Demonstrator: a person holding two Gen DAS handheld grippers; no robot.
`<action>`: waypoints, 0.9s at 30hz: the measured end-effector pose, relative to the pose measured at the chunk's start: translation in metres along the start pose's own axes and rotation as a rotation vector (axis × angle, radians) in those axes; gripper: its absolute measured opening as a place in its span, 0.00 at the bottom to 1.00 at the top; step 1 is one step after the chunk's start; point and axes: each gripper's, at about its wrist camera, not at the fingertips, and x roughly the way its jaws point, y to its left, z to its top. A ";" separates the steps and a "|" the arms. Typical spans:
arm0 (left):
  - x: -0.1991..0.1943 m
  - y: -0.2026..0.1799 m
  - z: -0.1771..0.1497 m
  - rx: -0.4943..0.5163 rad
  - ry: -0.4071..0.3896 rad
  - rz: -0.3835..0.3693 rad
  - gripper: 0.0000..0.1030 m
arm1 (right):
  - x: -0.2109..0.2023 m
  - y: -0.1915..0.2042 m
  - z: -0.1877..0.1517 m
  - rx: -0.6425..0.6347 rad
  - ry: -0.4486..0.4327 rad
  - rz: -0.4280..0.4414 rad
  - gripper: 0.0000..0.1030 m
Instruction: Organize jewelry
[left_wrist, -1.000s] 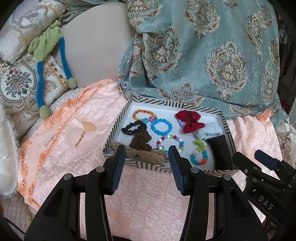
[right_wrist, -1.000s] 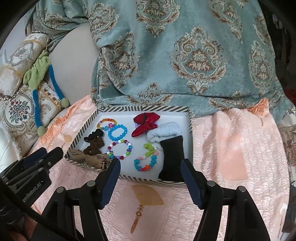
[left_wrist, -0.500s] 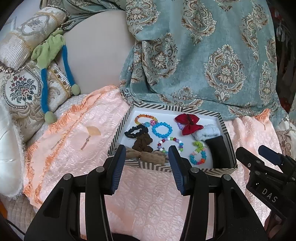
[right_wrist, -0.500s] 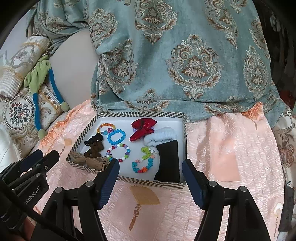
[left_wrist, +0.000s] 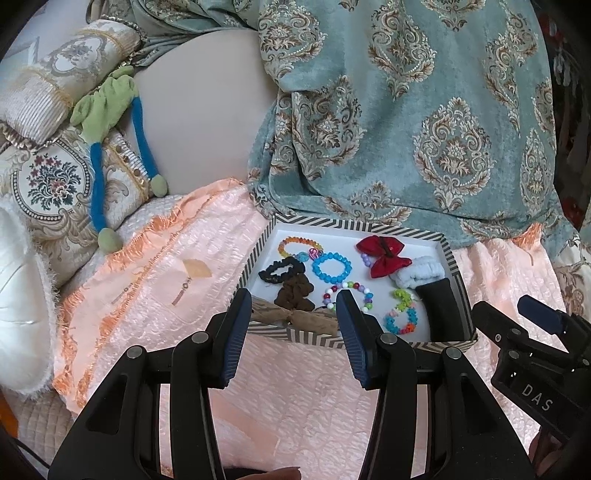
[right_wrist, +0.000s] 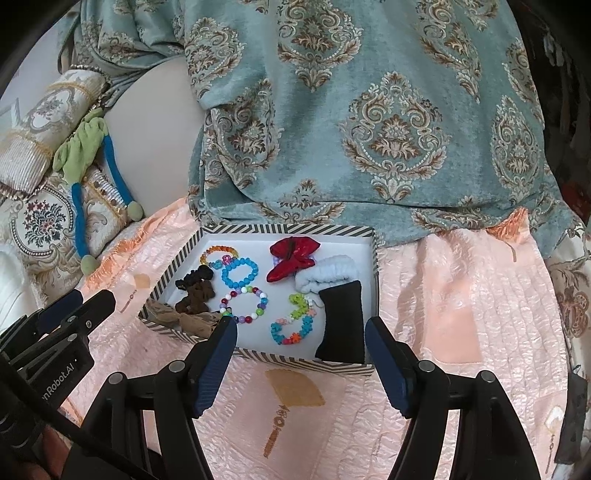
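A striped-rim tray lies on a peach quilt. In it are a blue bead bracelet, a multicolour bead bracelet, a red bow, brown scrunchies, a pale blue scrunchie and a black band. My left gripper hovers open and empty above the tray's near left rim. My right gripper hovers open and empty above the near right rim.
A teal patterned throw hangs behind the tray. Embroidered cushions and a green and blue plush toy lie at the left. A white fluffy cushion sits at the left edge.
Both views have pulled back a little, so the tray looks smaller and farther. Nothing in the tray has moved. The right jaws stand slightly wider.
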 end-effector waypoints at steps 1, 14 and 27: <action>0.000 0.000 0.000 0.002 0.000 0.002 0.46 | 0.000 0.001 0.000 -0.002 0.002 0.002 0.68; -0.001 -0.003 -0.002 0.010 -0.004 0.004 0.46 | 0.000 -0.001 -0.001 -0.002 0.006 0.004 0.68; 0.000 -0.001 -0.002 0.002 0.008 0.001 0.46 | 0.001 0.002 -0.003 -0.007 0.011 0.008 0.68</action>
